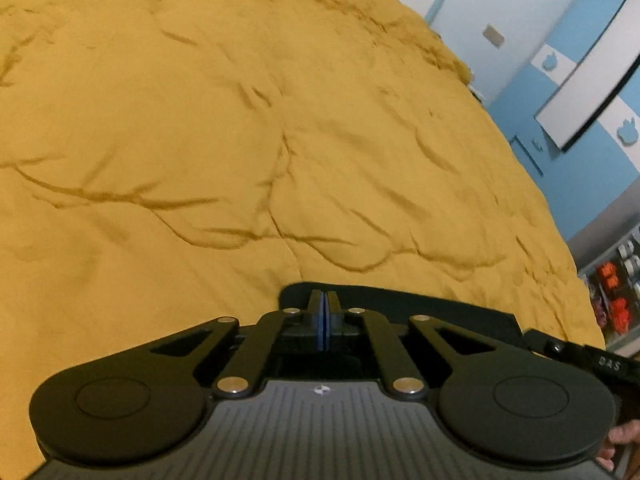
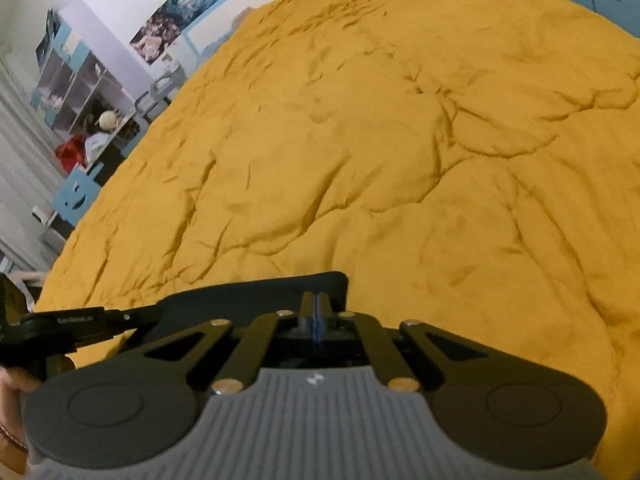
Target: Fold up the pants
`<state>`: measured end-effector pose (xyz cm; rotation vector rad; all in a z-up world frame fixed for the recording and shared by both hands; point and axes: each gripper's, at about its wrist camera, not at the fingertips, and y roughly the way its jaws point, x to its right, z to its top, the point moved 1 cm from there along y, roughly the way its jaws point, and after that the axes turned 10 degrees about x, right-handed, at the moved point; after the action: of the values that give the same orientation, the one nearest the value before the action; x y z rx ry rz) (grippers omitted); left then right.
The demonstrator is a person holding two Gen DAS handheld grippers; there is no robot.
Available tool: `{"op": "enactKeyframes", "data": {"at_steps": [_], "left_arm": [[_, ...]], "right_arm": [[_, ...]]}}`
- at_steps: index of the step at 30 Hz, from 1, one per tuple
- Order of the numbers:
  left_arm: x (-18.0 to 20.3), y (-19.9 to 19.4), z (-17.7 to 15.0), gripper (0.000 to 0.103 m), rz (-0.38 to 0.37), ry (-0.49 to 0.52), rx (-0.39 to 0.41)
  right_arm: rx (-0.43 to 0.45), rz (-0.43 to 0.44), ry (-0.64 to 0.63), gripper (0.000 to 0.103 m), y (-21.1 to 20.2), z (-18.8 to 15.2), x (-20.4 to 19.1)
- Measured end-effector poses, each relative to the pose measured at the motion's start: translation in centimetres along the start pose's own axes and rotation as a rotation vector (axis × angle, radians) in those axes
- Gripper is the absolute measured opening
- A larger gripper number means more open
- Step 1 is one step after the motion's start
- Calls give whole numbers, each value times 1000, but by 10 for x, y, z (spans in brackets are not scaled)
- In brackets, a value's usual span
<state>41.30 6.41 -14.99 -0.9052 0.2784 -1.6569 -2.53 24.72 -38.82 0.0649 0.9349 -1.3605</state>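
The dark navy pants (image 1: 420, 304) show as a taut band of fabric stretched between both grippers, above the yellow bedspread (image 1: 200, 140). My left gripper (image 1: 324, 300) is shut on the band's left end. My right gripper (image 2: 316, 304) is shut on the other end of the pants (image 2: 240, 300). Most of the garment is hidden below the gripper bodies. The right gripper's side shows at the right edge of the left wrist view (image 1: 580, 356); the left gripper's side shows at the left edge of the right wrist view (image 2: 76, 324).
The wrinkled yellow bedspread (image 2: 400, 140) fills both views. Blue and white cabinets (image 1: 580, 80) stand beyond the bed's right side. A shelf unit (image 2: 76, 92) and a red item (image 2: 70, 152) stand beyond its left side.
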Motion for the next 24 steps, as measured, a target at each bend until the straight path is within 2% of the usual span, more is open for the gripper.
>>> {"op": "enactKeyframes", "data": {"at_steps": [3, 6, 10, 15, 21, 24], "left_arm": [[-1, -24, 2, 5, 22, 28, 21], [8, -55, 2, 5, 5, 98, 33], [29, -101, -10, 5, -23, 188, 30], [43, -139, -43, 5, -56, 222, -20], [31, -143, -95, 5, -29, 191, -80], [20, -137, -111, 5, -19, 158, -91]], "right_arm": [[33, -68, -56, 0, -20, 1, -5], [57, -35, -75, 0, -53, -3, -15], [71, -16, -170, 0, -94, -20, -43], [57, -25, -320, 2, -131, -54, -81], [21, -69, -448, 7, -144, -100, -90], [5, -86, -458, 7, -138, -120, -81]]}}
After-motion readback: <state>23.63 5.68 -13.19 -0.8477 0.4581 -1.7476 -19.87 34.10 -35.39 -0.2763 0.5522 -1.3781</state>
